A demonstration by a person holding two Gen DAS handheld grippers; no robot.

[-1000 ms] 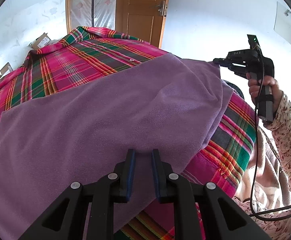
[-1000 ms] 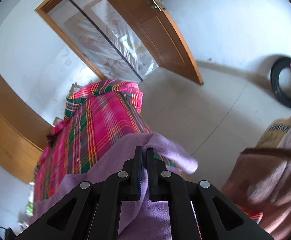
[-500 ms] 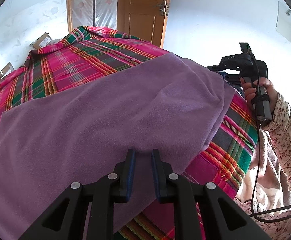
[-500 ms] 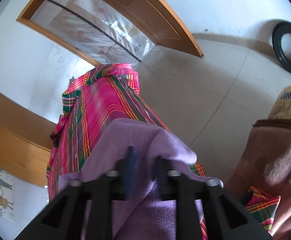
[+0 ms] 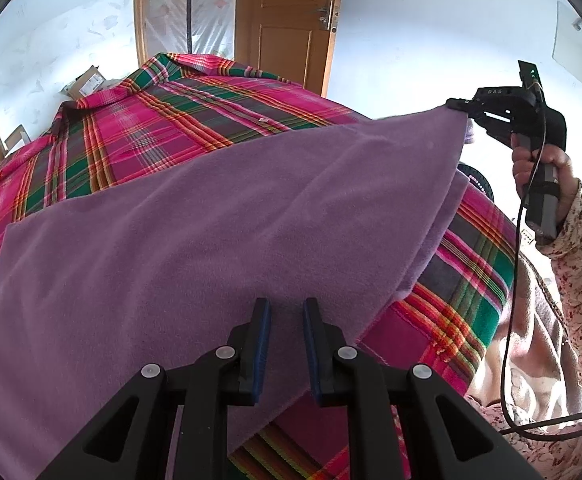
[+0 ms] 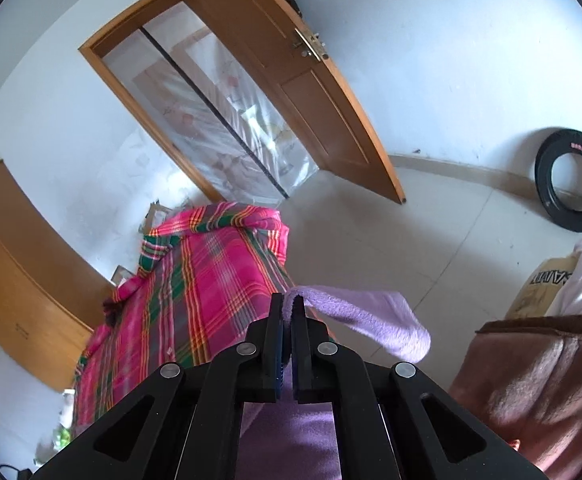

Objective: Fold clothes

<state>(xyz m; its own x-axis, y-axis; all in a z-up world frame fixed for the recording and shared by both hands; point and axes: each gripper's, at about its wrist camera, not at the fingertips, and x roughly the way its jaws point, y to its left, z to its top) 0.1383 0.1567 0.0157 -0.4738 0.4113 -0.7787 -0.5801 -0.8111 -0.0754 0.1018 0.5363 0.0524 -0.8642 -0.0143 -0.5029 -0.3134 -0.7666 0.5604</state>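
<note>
- My right gripper [image 6: 287,312] is clamped on a corner of the purple fleece cloth [image 5: 219,216]; from the left wrist view I see it [image 5: 457,104] lifted up and out to the right, with the cloth stretched taut up to it.
- Half a second ago that gripper sat lower and closer in against the cloth's far edge; now it has risen again, roughly to where it was a second ago, and the corner peaks into a point.
- My left gripper [image 5: 285,336] has its blue-padded fingers [image 5: 261,340] parted by a modest gap, hovering over the near edge of the purple cloth. I cannot tell whether any fabric is caught between them. It looks unchanged over the last second.
- The purple cloth lies spread over a pink, green and orange plaid sheet [image 5: 139,128], which covers the surface beneath it.
- In the right wrist view a loose flap of the cloth [image 6: 371,320] hangs off to the right of the closed fingers, more visible than half a second ago.
- The person's hand [image 5: 539,168] grips the right handle, a floral sleeve [image 5: 579,256] below it and a black cable [image 5: 515,280] trailing down.
- A wooden door [image 6: 291,80] stands open behind; a black tyre [image 6: 571,188] leans on the wall.
</note>
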